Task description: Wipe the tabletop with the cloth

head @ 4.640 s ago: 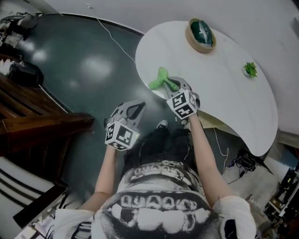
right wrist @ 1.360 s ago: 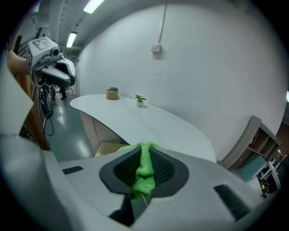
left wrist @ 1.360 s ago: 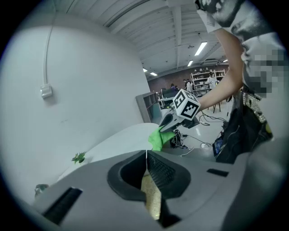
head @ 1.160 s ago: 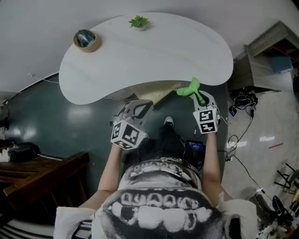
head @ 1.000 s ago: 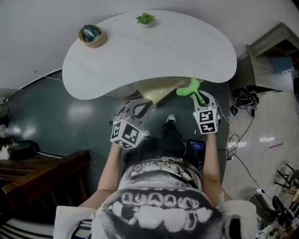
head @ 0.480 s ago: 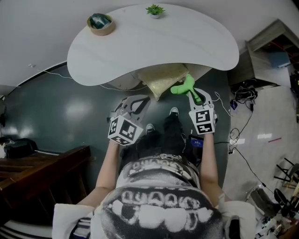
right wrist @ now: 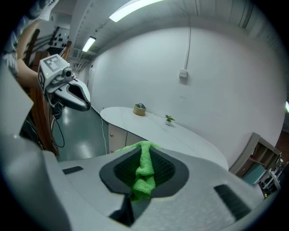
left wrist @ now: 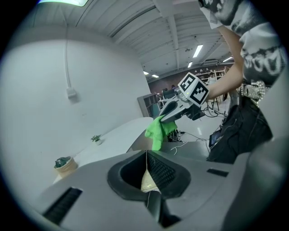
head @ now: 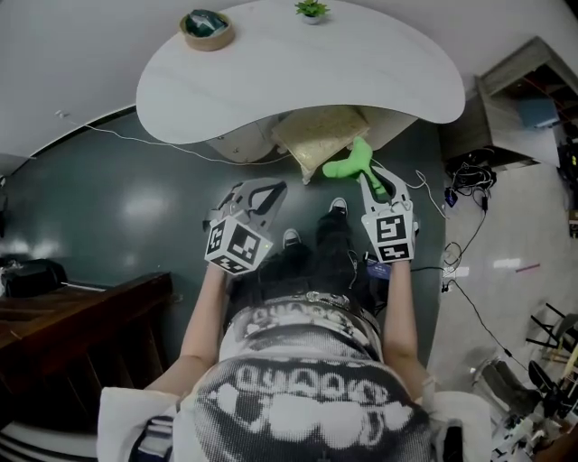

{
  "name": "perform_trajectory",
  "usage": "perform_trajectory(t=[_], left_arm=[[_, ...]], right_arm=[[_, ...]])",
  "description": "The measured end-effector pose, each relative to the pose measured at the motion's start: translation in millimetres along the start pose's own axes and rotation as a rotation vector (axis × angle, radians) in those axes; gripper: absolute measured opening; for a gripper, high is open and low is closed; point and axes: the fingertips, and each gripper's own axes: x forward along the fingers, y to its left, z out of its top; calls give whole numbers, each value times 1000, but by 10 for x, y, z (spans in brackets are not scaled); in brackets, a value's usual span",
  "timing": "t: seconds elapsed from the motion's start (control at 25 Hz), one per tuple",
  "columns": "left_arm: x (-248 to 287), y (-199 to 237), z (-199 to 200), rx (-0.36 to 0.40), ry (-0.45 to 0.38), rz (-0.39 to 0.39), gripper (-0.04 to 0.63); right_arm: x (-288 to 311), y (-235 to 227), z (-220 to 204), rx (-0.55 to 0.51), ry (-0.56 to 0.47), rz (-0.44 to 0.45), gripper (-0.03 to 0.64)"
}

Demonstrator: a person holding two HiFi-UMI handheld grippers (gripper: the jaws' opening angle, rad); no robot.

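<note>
The white kidney-shaped table (head: pixel 298 63) lies ahead of me, beyond both grippers. A bright green cloth (head: pixel 350 164) hangs bunched from my right gripper (head: pixel 366 176), which is shut on it in the air over the dark floor, short of the table's edge. In the right gripper view the cloth (right wrist: pixel 143 173) runs down between the jaws, with the table (right wrist: pixel 180 135) beyond. My left gripper (head: pixel 262 191) is held level with the right one, shut with nothing in it. In the left gripper view its jaws meet in a thin seam, and the cloth (left wrist: pixel 158 131) shows past them.
A round bowl (head: pixel 207 25) and a small potted plant (head: pixel 312 9) stand at the table's far edge. A beige cabinet (head: pixel 316 135) sits under the table. Dark wooden furniture (head: pixel 54 316) is at my left, a shelf unit (head: pixel 533 99) and floor cables (head: pixel 470 171) at my right.
The cloth was on the tabletop's edge 4.6 s ago; now it hangs clear of the table. Over the last second the table has drawn further away from both grippers.
</note>
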Motion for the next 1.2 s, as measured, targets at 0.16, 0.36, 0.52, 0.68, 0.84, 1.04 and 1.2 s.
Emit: perform_trajectory(t=[0.16,0.36,0.52,0.68,0.84,1.04,1.2], left_arm=[[-92,-23,-66,-1,2,8,6],[-158,-49,-141,-2,9,13,6],[-183,-47,-186,-3,11,17,6],[-185,-37,-201,-4,11,19,6],[-164,-52,-198,-3,5,22,6],[-183,-117,-197,0,3,15,6],[-186,-132,-209,1,5,15,6]], right_arm=[[-96,121,82,-11,-19,7,51],[-179,240,178,-16,-46,24,51],[-229,325,233,-36,-53,43,51],[-286,385,259,-42,-56,64,50],[-317,437,241,-57,-57,82,49],[-340,508,223,-69,-55,93,49],[-338,534,240,-72,-61,98,49]])
